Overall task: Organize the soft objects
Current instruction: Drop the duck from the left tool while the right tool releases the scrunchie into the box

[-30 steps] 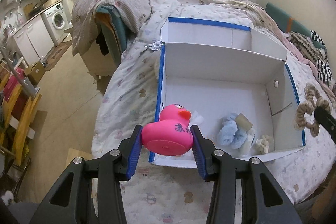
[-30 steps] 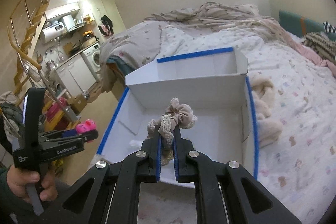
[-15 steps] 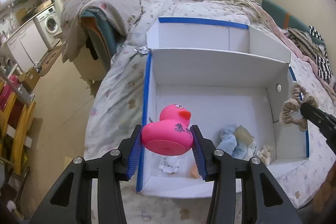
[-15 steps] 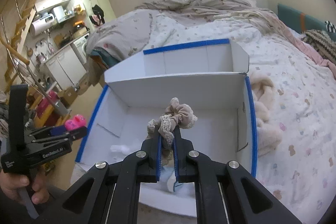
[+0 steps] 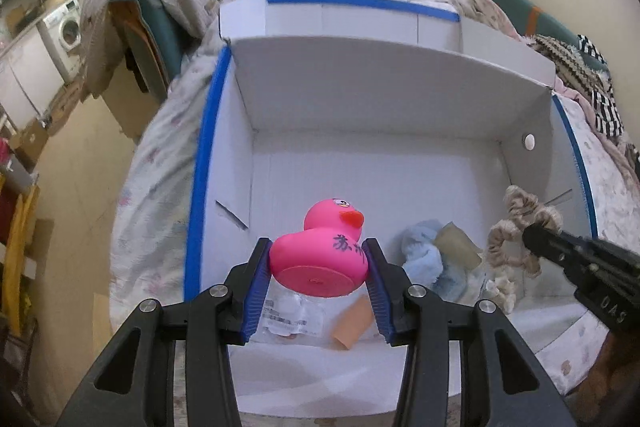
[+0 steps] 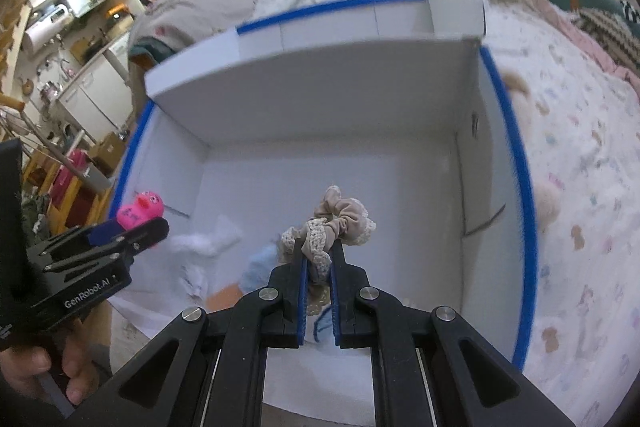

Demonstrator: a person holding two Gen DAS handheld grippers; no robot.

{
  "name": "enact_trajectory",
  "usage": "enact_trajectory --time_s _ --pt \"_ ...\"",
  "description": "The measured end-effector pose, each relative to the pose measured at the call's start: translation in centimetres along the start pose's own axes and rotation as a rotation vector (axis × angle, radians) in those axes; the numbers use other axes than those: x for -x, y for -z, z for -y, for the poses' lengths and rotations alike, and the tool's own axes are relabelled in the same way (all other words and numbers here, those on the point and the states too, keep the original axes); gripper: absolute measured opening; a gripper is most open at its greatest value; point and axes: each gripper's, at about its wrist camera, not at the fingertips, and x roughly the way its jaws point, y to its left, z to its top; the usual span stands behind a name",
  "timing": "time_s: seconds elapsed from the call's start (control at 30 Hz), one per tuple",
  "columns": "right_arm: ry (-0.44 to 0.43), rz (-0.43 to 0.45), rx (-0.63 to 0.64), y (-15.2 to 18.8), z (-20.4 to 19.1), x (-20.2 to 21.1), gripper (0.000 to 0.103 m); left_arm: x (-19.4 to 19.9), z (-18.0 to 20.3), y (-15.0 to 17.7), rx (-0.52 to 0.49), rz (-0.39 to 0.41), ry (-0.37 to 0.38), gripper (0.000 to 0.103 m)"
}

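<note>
White box [image 5: 360,99], blue-taped along the rim, open on the patterned bedspread [image 5: 160,163], filling the view ahead of and below both sets of tongs. Inside it, beyond and below the left gripper [image 5: 318,263], scattered soft bits: light blue cloth [image 5: 420,259] just right of the left jaws, with a tan tube [image 5: 456,247] touching it, a clear packet [image 5: 286,315] directly under the jaws, an orange-tan piece [image 5: 352,323] beside the packet, small cream pieces [image 5: 500,291] further right. Pink rubber duck [image 5: 320,255] clamped between the blue pads of the left gripper, base towards the camera, beak to the right, held above the box's near left part. Beige lace-edged scrunchie [image 6: 332,227] pinched in the right gripper [image 6: 319,267], jaws almost together on the fabric, bulk of it bunched past the fingertips, hanging over the near middle of the box. From the right wrist, left gripper off to the left, a hand [image 6: 44,375] wrapped round its handle. From the left wrist, right gripper entering from the right edge with the scrunchie at its tip.
</note>
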Motion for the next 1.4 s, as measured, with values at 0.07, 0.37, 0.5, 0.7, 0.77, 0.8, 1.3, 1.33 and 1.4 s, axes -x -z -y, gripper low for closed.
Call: enact_trajectory --time_s 0.07,0.37,0.5,0.7,0.77,0.8,1.3,1.33,1.4 --pt "0.003 -0.026 -0.012 0.0 0.3 -0.6 0.011 -0.7 -0.2 0.0 0.025 -0.021 0.033 0.041" --pt "-0.014 -0.074 -0.046 0.5 0.8 -1.7 0.011 -1.2 -0.5 0.1 0.032 -0.02 0.011 0.041" --pt "-0.023 -0.084 -0.042 0.6 0.5 -1.8 0.012 -1.2 -0.4 0.1 0.026 -0.021 -0.002 0.042" --pt "-0.023 -0.088 -0.034 0.4 0.2 -2.0 0.015 -1.2 -0.2 0.3 0.014 -0.03 -0.01 0.062" --pt "-0.025 -0.089 -0.041 0.3 0.2 -2.0 0.022 -1.0 -0.1 0.3 0.018 -0.031 -0.002 0.064" --pt "-0.034 -0.087 -0.051 0.3 0.3 -2.0 0.026 -0.8 -0.1 0.3 0.02 -0.025 0.003 0.064" --pt "-0.098 0.028 -0.151 0.4 0.4 1.3 0.102 4.0 -0.7 0.6 0.045 0.045 0.023 0.066" --pt "-0.094 0.031 -0.147 0.6 0.4 1.5 0.103 4.4 -0.7 0.6 0.041 0.05 0.026 0.066" --pt "-0.063 0.028 -0.125 1.2 0.1 2.0 0.103 5.4 -0.9 0.9 0.025 0.06 0.031 0.066"
